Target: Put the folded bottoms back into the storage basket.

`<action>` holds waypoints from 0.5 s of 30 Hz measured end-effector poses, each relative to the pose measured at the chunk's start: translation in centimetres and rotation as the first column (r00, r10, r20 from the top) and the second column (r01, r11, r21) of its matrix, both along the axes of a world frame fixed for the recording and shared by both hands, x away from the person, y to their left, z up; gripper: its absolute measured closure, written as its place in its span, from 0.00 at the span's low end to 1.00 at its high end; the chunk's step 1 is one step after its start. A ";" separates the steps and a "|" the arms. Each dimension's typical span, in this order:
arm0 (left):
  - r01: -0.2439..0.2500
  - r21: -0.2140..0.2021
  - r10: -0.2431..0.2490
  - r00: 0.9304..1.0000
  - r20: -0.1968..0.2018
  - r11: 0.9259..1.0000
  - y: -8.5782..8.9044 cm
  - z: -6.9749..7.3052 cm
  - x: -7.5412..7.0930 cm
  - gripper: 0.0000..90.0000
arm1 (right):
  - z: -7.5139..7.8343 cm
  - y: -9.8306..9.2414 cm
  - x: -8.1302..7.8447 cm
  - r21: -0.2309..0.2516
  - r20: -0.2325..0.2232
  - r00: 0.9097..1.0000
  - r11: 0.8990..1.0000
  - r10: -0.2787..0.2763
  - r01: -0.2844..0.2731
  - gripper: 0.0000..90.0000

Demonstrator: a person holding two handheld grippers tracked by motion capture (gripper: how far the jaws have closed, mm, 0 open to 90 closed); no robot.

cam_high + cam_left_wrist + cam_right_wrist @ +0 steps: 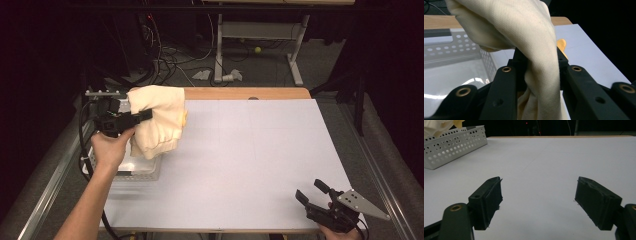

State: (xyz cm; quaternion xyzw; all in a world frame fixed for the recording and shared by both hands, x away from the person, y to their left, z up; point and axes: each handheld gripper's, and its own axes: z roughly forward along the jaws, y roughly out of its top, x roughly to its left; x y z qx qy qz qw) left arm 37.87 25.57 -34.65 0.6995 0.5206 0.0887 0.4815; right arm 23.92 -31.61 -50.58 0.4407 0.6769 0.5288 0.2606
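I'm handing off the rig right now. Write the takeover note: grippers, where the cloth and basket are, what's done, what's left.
Left gripper: shut on the cream cloth, holding it bunched up above the white perforated basket at the table's left edge.
Right gripper: open, holding nothing, low over the white table near its front right corner.
Done: cloth is gripped and lifted.
Left: probably carry the cloth out over the open table surface and set it down; the right gripper is free to help.

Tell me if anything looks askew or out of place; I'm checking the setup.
Nothing is damaged or spilled. The cream knitted cloth hangs bunched from the left gripper above the white perforated plastic basket. The right gripper sits open, apart.
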 end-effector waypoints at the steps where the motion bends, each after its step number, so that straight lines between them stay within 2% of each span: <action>1: -0.003 0.001 0.003 1.000 0.003 1.000 0.2 0.0 -0.1 0.77 | 0.0 0.0 0.0 0.000 0.000 1.000 1.000 0.000 0.000 0.24; 15: -0.044 0.012 0.044 0.999 0.007 0.999 2.0 0.1 -0.6 0.77 | 0.0 0.0 0.1 0.002 -0.003 1.000 1.000 -0.002 0.002 0.24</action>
